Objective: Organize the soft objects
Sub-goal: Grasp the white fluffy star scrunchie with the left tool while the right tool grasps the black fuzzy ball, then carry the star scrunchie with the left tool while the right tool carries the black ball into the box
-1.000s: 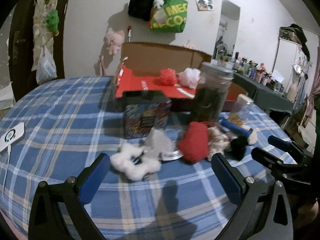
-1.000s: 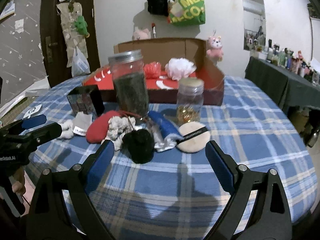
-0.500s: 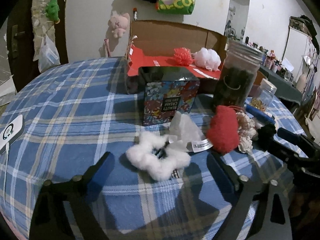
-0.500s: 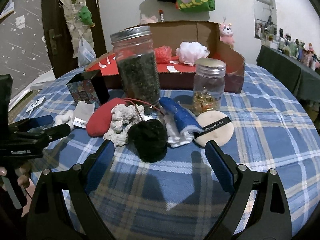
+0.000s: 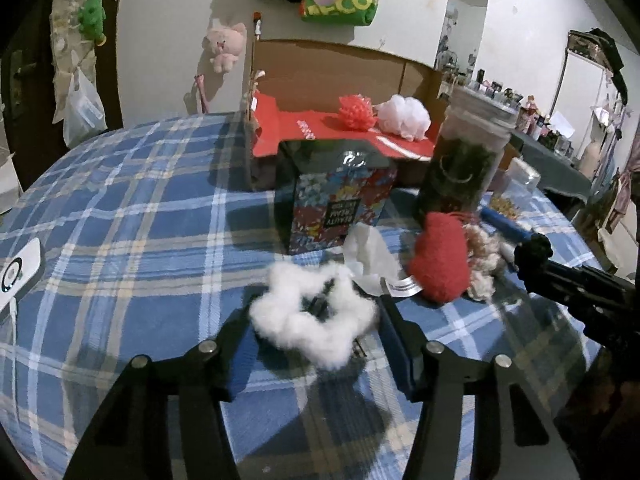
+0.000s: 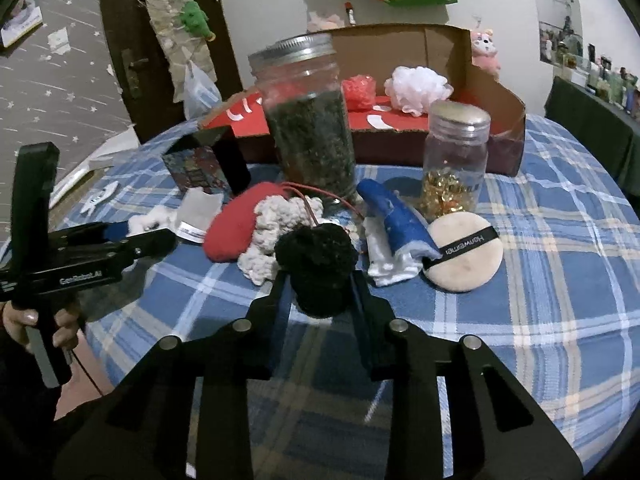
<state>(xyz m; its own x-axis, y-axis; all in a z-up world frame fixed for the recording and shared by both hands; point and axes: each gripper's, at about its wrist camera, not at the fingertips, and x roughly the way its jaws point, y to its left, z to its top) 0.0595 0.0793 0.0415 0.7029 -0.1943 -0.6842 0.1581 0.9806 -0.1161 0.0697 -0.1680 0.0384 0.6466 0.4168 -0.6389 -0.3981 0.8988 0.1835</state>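
The main risk sits with the right hand-held gripper (image 6: 318, 286): its fingers stand narrow on either side of the black pom-pom (image 6: 316, 270), which lies against the cream knitted piece (image 6: 280, 220) and just in front of the tall glass jar (image 6: 306, 120), with a thin red cord (image 6: 320, 200) running close by. A lift from here could snag that cord or drag the knitted piece, and a forward push could knock the jar or the small jar of gold bits (image 6: 456, 160). The pom-pom looks pinched, though whether the pads press firmly cannot be told. The left hand-held gripper (image 5: 316, 332) stands about half open, its fingers flanking the white fluffy scrunchie (image 5: 312, 320) on the plaid surface (image 5: 140, 220) without clearly squeezing it; closing too shallow would likely catch only fluff and let it slip, or pull along the white tag (image 5: 404, 289) lying beside the red knitted piece (image 5: 440, 260). The cardboard box (image 5: 340, 64) behind already holds a red bath pouf (image 5: 356, 112) and a white bath pouf (image 5: 404, 116).
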